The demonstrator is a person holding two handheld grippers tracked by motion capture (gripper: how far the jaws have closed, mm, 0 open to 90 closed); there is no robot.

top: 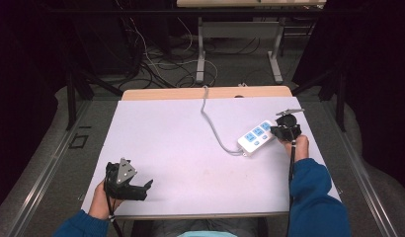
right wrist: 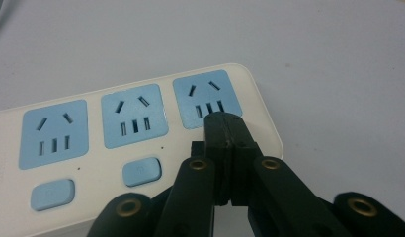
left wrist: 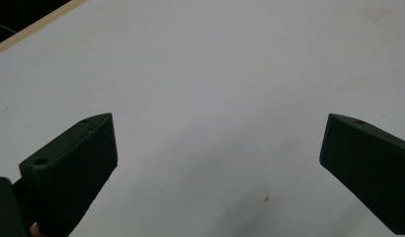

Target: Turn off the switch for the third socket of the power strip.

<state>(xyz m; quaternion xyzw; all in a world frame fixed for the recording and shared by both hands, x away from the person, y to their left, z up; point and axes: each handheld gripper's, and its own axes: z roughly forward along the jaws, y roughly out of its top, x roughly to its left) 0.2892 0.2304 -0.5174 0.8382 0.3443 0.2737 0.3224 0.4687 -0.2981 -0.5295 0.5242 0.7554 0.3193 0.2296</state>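
A broad pale lavender sheet (top: 190, 148) covers most of a light wooden table (top: 161, 93) and takes up the centre of the high view. At the right of that view, near the sheet's right edge, lies a white plastic power strip with three blue sockets (top: 256, 137), set at a slant; its grey cable (top: 210, 118) curves up from its lower-left end towards the table's far edge. The black right gripper (right wrist: 225, 123) sits at the strip's upper-right end, jaws pressed together, their tips over the edge of the rightmost blue socket (right wrist: 206, 98) in the right gripper view. Two small blue buttons (right wrist: 141, 171) show below the other sockets. At lower left of the high view, the black left gripper (top: 150, 184) rests on the sheet, jaws spread wide over bare surface.
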